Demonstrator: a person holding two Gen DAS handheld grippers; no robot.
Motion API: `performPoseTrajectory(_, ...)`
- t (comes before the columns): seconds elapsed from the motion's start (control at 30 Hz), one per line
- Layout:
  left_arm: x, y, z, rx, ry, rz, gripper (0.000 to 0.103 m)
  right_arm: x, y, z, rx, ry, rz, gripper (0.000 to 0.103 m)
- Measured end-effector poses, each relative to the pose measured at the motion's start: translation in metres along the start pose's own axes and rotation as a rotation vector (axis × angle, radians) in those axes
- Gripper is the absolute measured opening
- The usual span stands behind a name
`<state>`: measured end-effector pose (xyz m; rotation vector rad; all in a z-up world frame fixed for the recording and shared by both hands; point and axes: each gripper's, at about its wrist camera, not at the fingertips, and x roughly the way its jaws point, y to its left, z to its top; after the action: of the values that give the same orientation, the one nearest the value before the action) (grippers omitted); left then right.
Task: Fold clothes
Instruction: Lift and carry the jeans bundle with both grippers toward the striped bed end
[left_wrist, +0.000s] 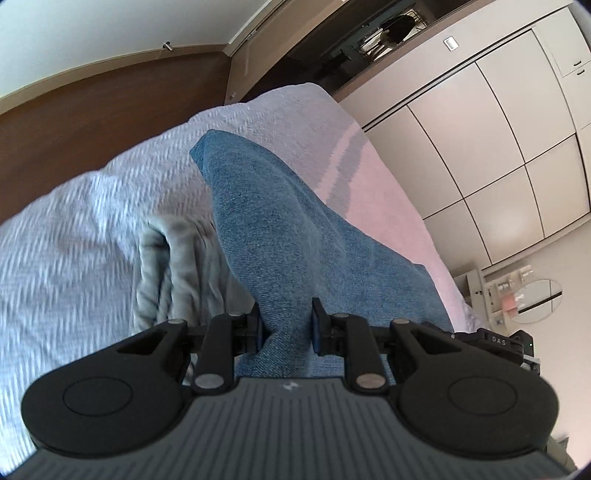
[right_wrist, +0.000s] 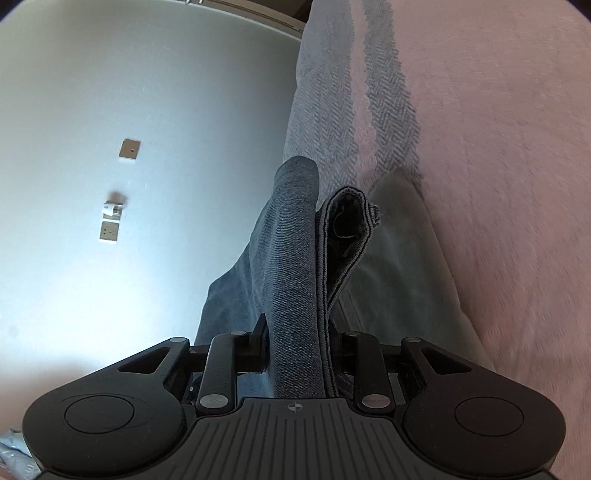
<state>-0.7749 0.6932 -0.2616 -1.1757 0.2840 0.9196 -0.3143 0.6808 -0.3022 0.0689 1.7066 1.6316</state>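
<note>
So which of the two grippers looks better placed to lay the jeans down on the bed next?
Probably the left gripper. It is shut on the jeans, and its view shows the bed spread ahead. The right gripper also clamps them, but half its view is wall.

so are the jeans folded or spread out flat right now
Neither: the jeans are lifted off the bed, bunched and doubled over, pinched in the left gripper and right gripper. A hem hangs loose.

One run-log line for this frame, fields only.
stage: mid-fold | left gripper: shut on jeans | right gripper: shut on jeans | jeans: lifted over bed cover | nearby: grey garment on bed
</note>
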Motion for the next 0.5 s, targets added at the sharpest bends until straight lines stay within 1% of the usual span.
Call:
performPoseTrajectory(0.23, 0.023, 0.016, 0.010, -0.008, 0.011, 0.018, 0.018, 0.029, -0.018, 0.016, 0.000, 0.016, -0.022, 0.026)
performPoseTrajectory(0.37, 0.036, 0.026, 0.013, -0.017, 0.020, 0.031, 0.018, 0.035, -0.026, 0.020, -0.005, 0.016, -0.032, 0.026)
performPoseTrajectory(0.5, 0.043, 0.028, 0.016, -0.012, 0.014, 0.019, 0.018, 0.034, -0.029, 0.025, -0.006, 0.004, -0.023, 0.026)
